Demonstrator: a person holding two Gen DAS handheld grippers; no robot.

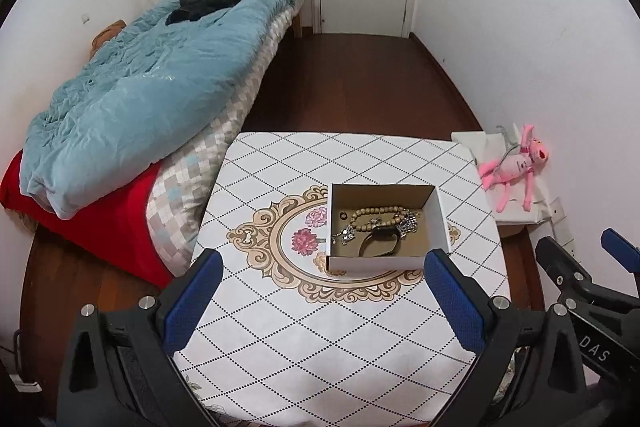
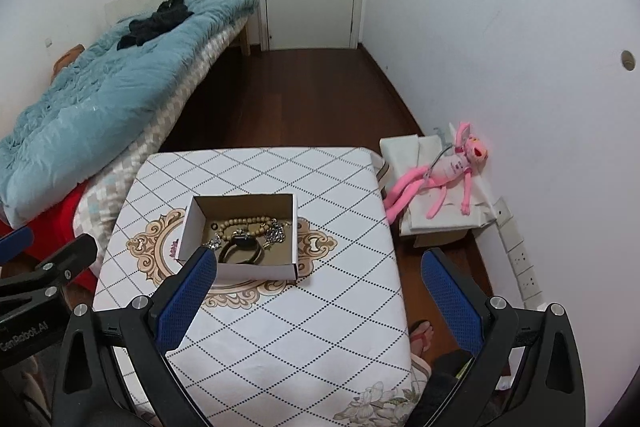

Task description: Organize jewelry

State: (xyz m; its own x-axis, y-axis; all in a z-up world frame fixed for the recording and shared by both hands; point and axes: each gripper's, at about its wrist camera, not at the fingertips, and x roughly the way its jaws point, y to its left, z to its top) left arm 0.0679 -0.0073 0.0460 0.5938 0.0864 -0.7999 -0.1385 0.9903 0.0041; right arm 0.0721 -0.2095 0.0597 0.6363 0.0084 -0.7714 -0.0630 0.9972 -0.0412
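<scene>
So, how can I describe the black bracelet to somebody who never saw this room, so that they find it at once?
Start at the table with the white diamond-pattern cloth, and find the open cardboard box on its ornate medallion. Inside, near the front wall, lies the black bracelet, just in front of the wooden bead strand. It is the only dark, smooth band; its neighbours are pale beads and sparkly silver pieces.

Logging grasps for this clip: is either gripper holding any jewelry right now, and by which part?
Nothing is held. The left gripper and right gripper are both open and empty above the table; the jewelry lies in the box.
</scene>
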